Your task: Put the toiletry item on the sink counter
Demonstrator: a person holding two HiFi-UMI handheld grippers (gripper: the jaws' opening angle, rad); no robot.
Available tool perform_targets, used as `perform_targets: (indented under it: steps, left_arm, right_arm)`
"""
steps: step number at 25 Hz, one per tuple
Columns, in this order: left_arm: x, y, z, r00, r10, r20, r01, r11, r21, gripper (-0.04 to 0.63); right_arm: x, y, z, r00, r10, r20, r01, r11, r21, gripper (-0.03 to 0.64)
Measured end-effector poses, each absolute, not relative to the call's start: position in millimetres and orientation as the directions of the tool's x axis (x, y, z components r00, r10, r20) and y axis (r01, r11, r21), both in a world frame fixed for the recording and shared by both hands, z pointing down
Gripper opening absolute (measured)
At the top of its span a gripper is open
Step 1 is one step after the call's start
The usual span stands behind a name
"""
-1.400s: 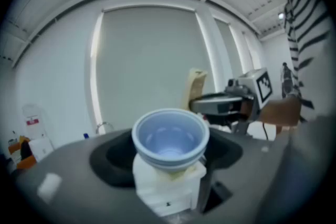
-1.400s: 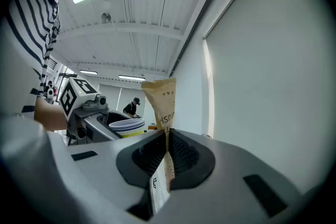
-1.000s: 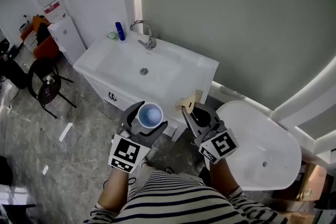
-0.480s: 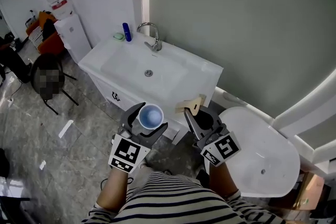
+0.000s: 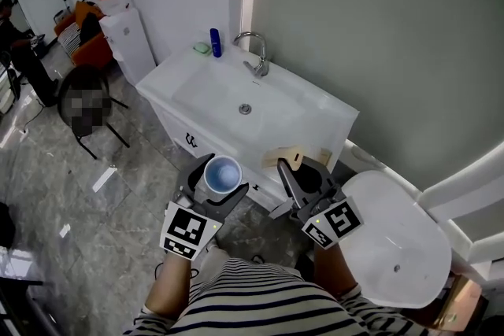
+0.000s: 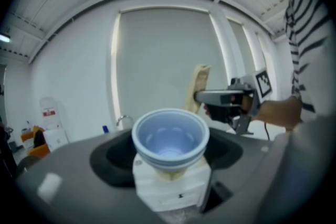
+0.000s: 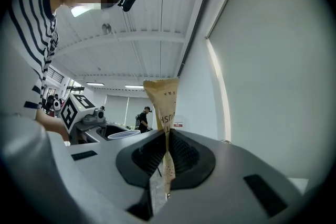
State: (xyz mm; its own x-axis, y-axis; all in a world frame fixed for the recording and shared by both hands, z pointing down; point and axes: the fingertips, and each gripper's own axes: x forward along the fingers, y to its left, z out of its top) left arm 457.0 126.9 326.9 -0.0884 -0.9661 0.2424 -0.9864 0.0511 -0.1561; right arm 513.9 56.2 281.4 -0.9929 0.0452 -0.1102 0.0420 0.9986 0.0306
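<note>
In the lower middle of the head view, the left gripper [image 5: 221, 183] had its fingers clamped round a blue cup [image 5: 223, 173], held upright with its mouth up. Just to its right, the right gripper [image 5: 302, 175] had its fingers closed together on a tan paper packet [image 5: 287, 156], which stood up out of them, at the near edge of the white sink bench [image 5: 315, 112]. A blue bottle [image 5: 215, 42] stood left of the faucet [image 5: 253, 59], toward the upper middle.

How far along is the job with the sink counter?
Nothing is set down yet. The left gripper is shut on a blue cup, the right gripper on a paper packet, both short of the sink counter, which bears a blue bottle and green soap. Placing is left.
</note>
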Motion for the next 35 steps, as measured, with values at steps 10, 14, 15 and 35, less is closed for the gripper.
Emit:
perform_targets:
  steps: [10, 14, 15, 35]
  left_arm:
    - [310, 160, 323, -0.147, -0.965, 0.217, -0.982, 0.116, -0.148, 0.376]
    - [255, 178, 320, -0.168, -0.967, 0.194, -0.978, 0.139, -0.156, 0.376]
    - [243, 183, 319, -0.173, -0.967, 0.189, -0.977, 0.143, -0.159, 0.376]
    - [77, 147, 320, -0.116, -0.977, 0.18, -0.979, 0.082, -0.187, 0.374]
  right_arm:
    - [370, 71, 264, -0.99, 0.064, -0.125, 0.057, 0.997, 0.059, 0.02]
    - [319, 80, 256, -0.987, 0.065, -0.144, 0.053, 0.995, 0.084, 0.02]
    - [308, 83, 254, -0.987, 0.063, -0.147, 0.05, 0.995, 0.089, 0.02]
    - [149, 38, 240, -0.982, 0.019, -0.19, 0.003, 0.996, 0.087, 0.02]
